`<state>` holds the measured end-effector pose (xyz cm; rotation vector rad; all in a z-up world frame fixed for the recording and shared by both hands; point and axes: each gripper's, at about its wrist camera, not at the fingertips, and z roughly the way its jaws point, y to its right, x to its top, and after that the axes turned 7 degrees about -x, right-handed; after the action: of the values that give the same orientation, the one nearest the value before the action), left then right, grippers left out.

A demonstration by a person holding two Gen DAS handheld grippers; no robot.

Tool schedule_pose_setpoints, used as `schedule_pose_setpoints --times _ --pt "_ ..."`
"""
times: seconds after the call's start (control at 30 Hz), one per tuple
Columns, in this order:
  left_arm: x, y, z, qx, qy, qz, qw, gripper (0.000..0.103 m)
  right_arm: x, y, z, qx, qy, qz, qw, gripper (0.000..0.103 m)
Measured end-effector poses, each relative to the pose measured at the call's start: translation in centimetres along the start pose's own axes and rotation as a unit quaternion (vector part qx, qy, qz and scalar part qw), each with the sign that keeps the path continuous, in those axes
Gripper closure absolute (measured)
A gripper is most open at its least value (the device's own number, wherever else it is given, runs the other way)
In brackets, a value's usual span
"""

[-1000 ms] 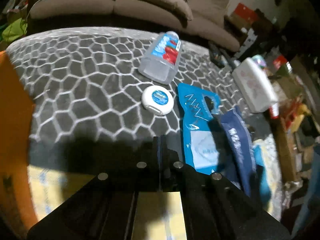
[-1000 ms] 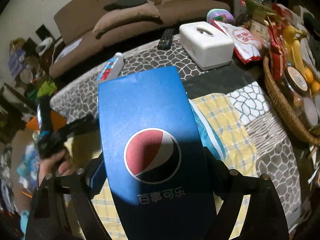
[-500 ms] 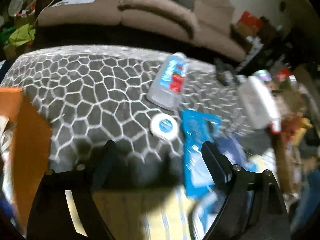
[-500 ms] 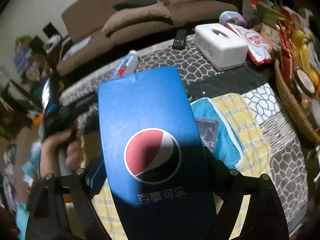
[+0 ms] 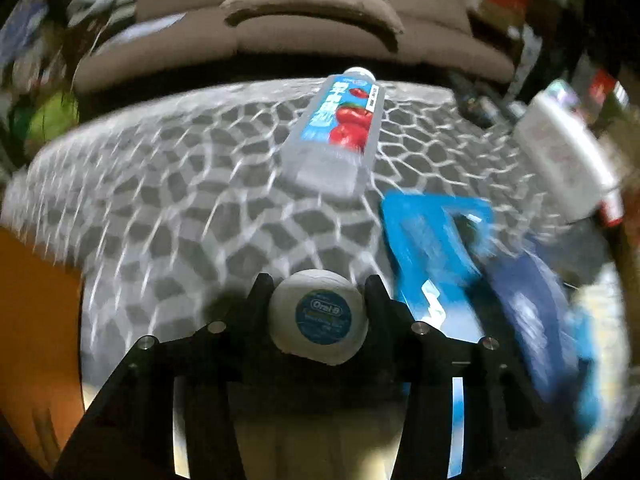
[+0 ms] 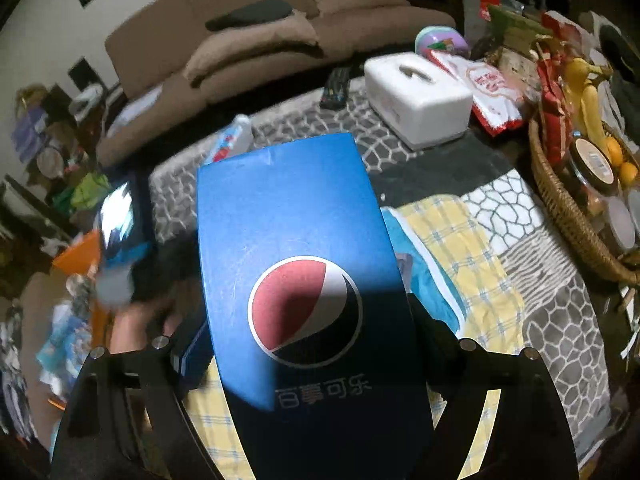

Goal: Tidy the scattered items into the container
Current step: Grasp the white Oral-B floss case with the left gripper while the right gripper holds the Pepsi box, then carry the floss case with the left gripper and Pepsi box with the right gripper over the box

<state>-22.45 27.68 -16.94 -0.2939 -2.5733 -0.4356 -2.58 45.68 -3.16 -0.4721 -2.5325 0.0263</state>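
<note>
Now the left gripper [image 5: 318, 294] brackets the floss case [image 5: 318, 316], seemingly pinched though blurred; squeeze squarely at its widest part. Right gripper [image 6: 308, 344] clamps the blue Pepsi box [image 6: 296, 264].

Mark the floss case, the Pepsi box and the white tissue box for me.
floss case [image 5: 323, 312]: left wrist view, blue round label.
Pepsi box [image 6: 304, 308]: right wrist view, round logo.
white tissue box [image 6: 416, 94]: right wrist view, top face.

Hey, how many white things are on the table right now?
2 for certain. The round white Oral-B floss case sits between the left gripper fingers, and the white rectangular tissue box sits at the table's far side. The blue Pepsi container may hide more.
</note>
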Motion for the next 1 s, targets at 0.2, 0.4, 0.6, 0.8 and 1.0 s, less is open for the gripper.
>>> schedule_pose_setpoints --times 0.2,0.4,0.6,0.8,1.0 --pt "-7.3 -0.4 -15.4 -0.038 0.027 -0.03 0.9984 0.059 -0.3 -1.1 -3.3 0.041 0.02 0.015 0.999 0.016" --pt "-10.6 -2.2 -29.1 -0.031 0.075 -0.029 0.9963 0.059 -1.0 -4.0 -5.2 0.136 0.006 0.026 0.99 0.016" --pt "-11.2 -6.3 -39.9 -0.047 0.173 -0.055 0.9823 0.059 -1.6 -7.8 -7.1 0.227 0.0 0.015 0.974 0.016" --pt "-11.4 -9.3 -38.3 0.011 0.177 -0.042 0.9833 0.059 -2.0 -11.5 -6.9 0.208 0.01 -0.04 0.977 0.016" --pt "-11.8 -14.0 -37.0 0.013 0.154 -0.099 0.9829 0.059 -3.2 -13.0 -5.1 0.182 -0.001 -0.074 0.98 0.016"
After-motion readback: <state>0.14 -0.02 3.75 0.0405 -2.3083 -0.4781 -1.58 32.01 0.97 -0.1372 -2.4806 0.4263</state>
